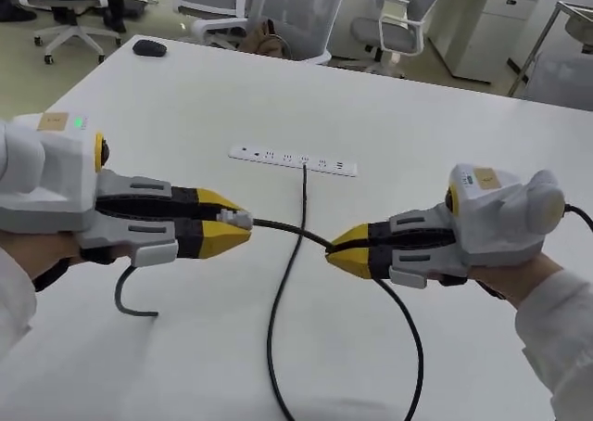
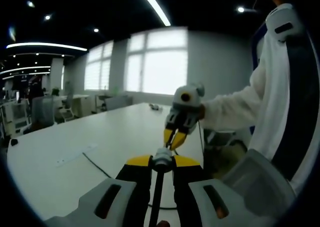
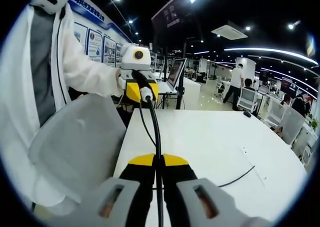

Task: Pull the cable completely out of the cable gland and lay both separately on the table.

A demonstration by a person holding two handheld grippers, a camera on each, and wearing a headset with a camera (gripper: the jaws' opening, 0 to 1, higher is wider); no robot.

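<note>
My left gripper [image 1: 245, 226] is shut on the small grey cable gland [image 1: 238, 219], held above the white table [image 1: 185, 106]. A black cable [image 1: 287, 232] comes out of the gland and runs right into my right gripper [image 1: 332, 252], which is shut on it a short way off. Behind the right gripper the cable drops in a loop toward the front edge. A grey cable end [image 1: 128, 304] curls on the table below the left gripper. The left gripper view has the gland [image 2: 162, 156] between the yellow jaws. In the right gripper view the cable [image 3: 157, 132] leads to the gland [image 3: 147, 94].
A white power strip [image 1: 292, 159] lies mid-table, with its own black lead [image 1: 278, 310] running toward me between the grippers. A dark mouse [image 1: 148, 47] sits at the far left corner. Office chairs [image 1: 398, 27] and desks stand beyond the table.
</note>
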